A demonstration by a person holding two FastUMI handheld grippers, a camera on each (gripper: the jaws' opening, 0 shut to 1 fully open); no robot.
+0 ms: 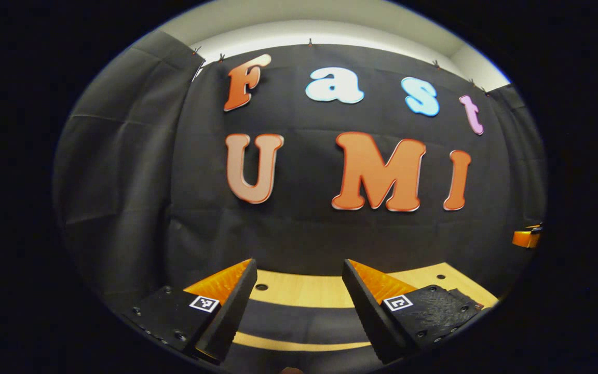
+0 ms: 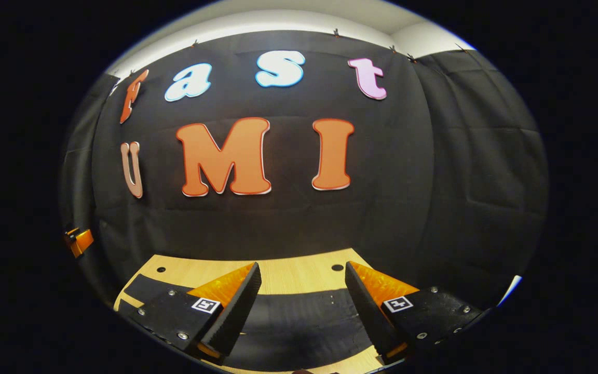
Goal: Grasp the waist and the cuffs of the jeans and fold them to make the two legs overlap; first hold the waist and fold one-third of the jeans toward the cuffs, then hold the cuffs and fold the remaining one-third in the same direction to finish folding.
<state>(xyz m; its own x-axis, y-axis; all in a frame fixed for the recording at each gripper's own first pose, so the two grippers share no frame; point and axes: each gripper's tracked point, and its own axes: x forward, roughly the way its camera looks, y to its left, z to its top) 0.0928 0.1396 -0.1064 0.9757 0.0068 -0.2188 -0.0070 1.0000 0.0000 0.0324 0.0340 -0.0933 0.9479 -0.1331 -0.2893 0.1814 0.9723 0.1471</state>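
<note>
Jeans (image 2: 299,324), dark and limp, lie flat on the wooden table (image 2: 299,275) beneath both tools. Left gripper (image 1: 299,298) and right gripper (image 2: 301,301) hang spread, empty. Heavy, floppy denim, I'd guess; pinch the thick waistband and cuffs.

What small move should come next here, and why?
Probably lower both grippers toward the dark jeans on the wooden table. The left gripper and the right gripper are both open, empty and held above the cloth, aimed at the booth wall rather than down at it. Which end is waist or cuffs I cannot tell.
</note>
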